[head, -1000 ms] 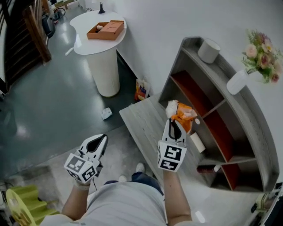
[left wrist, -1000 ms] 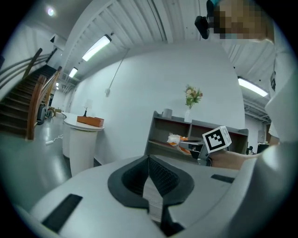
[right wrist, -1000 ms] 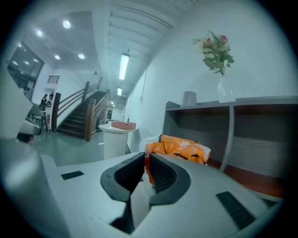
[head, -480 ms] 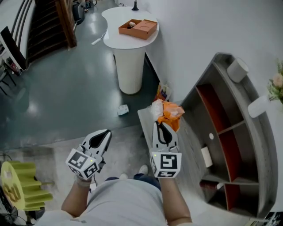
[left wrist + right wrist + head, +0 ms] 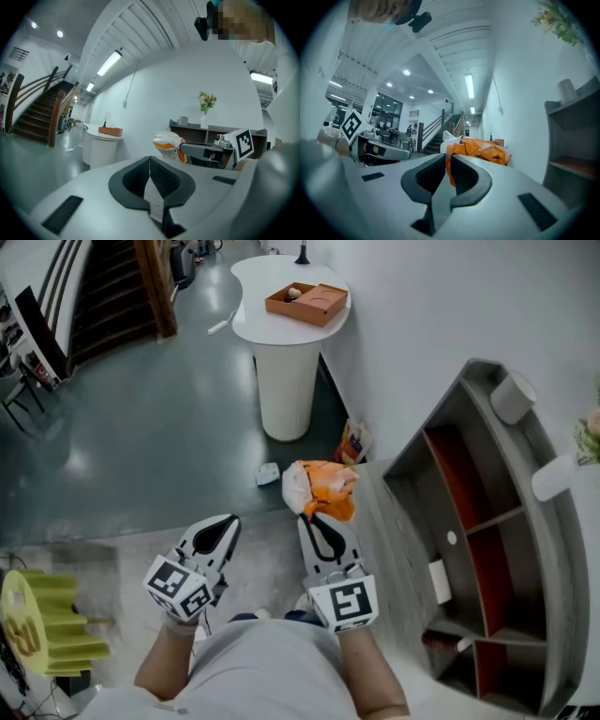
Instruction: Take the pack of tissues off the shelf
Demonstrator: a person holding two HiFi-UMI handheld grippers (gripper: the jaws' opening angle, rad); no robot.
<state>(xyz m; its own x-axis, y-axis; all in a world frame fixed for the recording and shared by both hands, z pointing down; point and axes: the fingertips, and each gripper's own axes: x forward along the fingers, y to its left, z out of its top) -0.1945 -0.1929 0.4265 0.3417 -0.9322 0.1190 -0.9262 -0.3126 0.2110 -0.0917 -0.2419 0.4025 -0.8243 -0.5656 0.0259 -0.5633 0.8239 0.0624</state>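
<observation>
The pack of tissues (image 5: pixel 319 486), orange and white, hangs in the air off the grey shelf (image 5: pixel 525 521), left of its open front. My right gripper (image 5: pixel 314 517) is shut on the pack's near end. In the right gripper view the crumpled orange wrapper (image 5: pixel 480 151) is pinched between the dark pads (image 5: pixel 464 173) of my right gripper (image 5: pixel 447 159). My left gripper (image 5: pixel 222 526) hovers lower left, shut with nothing in it. From the left gripper view, my left gripper (image 5: pixel 150 161) has its jaws together, and the pack (image 5: pixel 169 144) shows beyond them.
A low wooden bench (image 5: pixel 389 521) runs along the shelf's front. A white round table (image 5: pixel 286 329) with an orange tray (image 5: pixel 307 303) stands beyond. A snack bag (image 5: pixel 353 442) leans by the wall, a small white box (image 5: pixel 268 472) lies on the floor, and a yellow-green object (image 5: pixel 42 620) sits at left.
My right gripper has carried the pack leftward, away from the shelf and out past the bench. The left gripper has stayed about where it was.
</observation>
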